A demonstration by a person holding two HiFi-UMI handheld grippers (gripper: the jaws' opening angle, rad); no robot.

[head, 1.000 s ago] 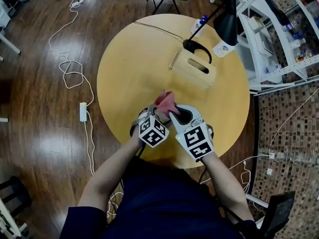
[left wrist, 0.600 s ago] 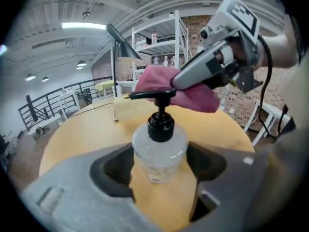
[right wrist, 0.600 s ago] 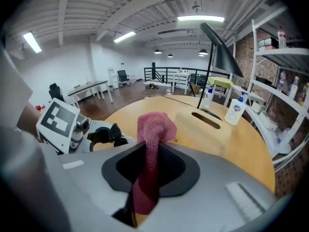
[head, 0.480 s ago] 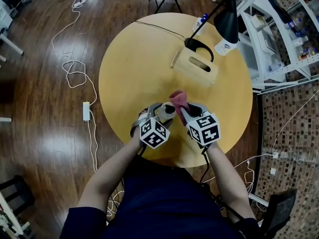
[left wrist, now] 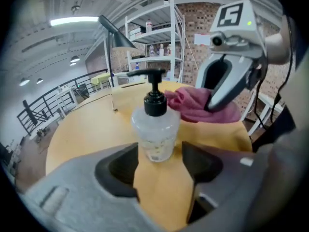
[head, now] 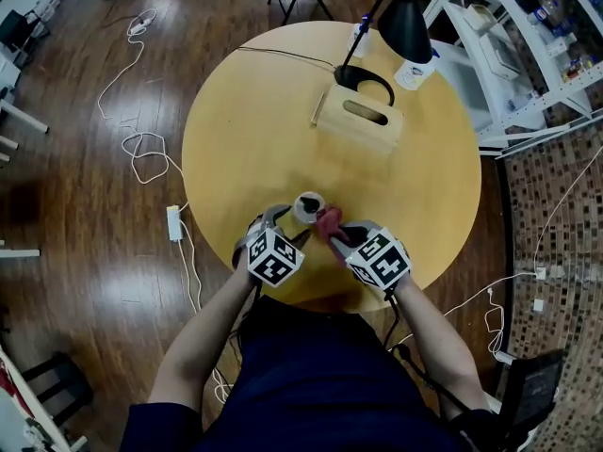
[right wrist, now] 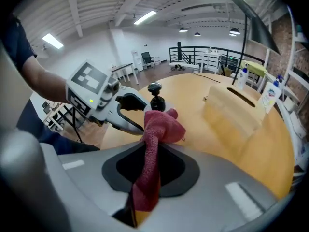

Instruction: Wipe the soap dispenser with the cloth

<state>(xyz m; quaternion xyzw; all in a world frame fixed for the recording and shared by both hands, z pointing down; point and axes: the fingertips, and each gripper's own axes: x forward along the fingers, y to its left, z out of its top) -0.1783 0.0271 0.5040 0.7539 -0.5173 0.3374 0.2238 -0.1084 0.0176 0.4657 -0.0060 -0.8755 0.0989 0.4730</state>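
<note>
Hard to read from above: just the top of the soap dispenser (head: 308, 205), low-centre on the table (head: 236, 139). Upright, long axis vertical, spout pointing frame-left (left gripper view). Between the parted jaws of the left gripper (left wrist: 160, 166), just closing, not gripped. Right gripper (right wrist: 152, 168) clenched on the cloth (right wrist: 153, 139), lower end hidden.

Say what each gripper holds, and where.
Right gripper: red cloth, pinched mid-length. Left gripper: nothing; its jaws have just been closing, soap dispenser between them, ungripped.

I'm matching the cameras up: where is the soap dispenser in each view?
Head view: soap dispenser at centre, on the table.
Left gripper view: dispenser dead centre, upright.
Right gripper view: only its black pump shows, just above the cloth.
Shared landmark: the black lamp.
</note>
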